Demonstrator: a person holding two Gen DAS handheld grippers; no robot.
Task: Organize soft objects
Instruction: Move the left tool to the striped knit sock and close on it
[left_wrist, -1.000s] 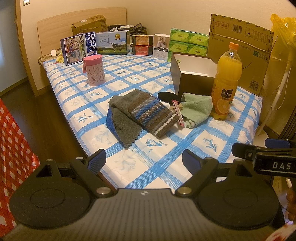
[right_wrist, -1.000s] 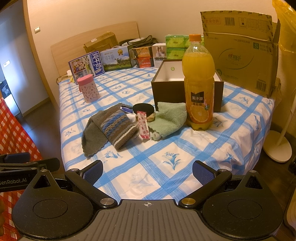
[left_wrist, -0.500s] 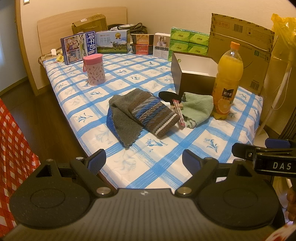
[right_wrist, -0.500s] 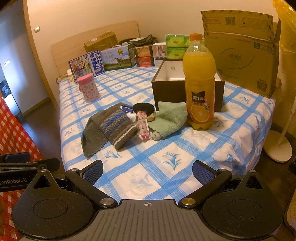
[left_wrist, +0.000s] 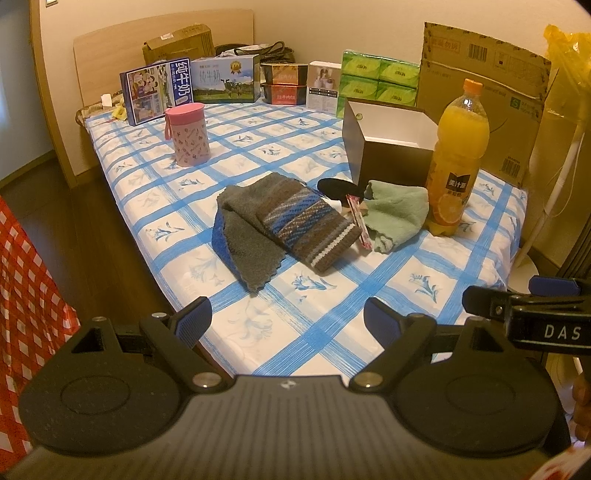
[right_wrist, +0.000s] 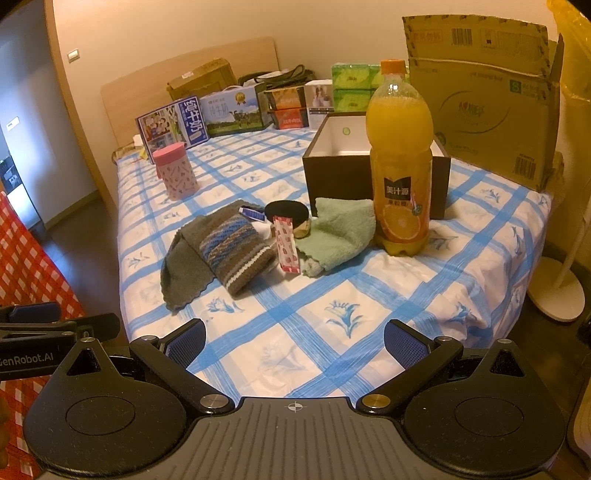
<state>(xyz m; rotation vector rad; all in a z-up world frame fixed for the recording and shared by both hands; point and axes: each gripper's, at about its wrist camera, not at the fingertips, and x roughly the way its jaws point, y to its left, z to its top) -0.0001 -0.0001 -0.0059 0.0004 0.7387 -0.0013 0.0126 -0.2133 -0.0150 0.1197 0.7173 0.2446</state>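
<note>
Nothing has moved: both the left tongs (left_wrist: 287, 316) and right tongs (right_wrist: 294, 341) hover spread apart, empty, short of the striped knit (left_wrist: 309, 224).

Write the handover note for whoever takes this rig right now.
Left gripper: open, empty, short of the bed's near edge.
Right gripper: open, empty, same.
Grey cloth, striped knit and green towel lie in a loose pile on the bed, mixed with a red sachet and a black-lidded jar.
The open box behind them looks empty; the orange bottle stands in front of it.
Done: nothing.
Left: all three soft items.
</note>
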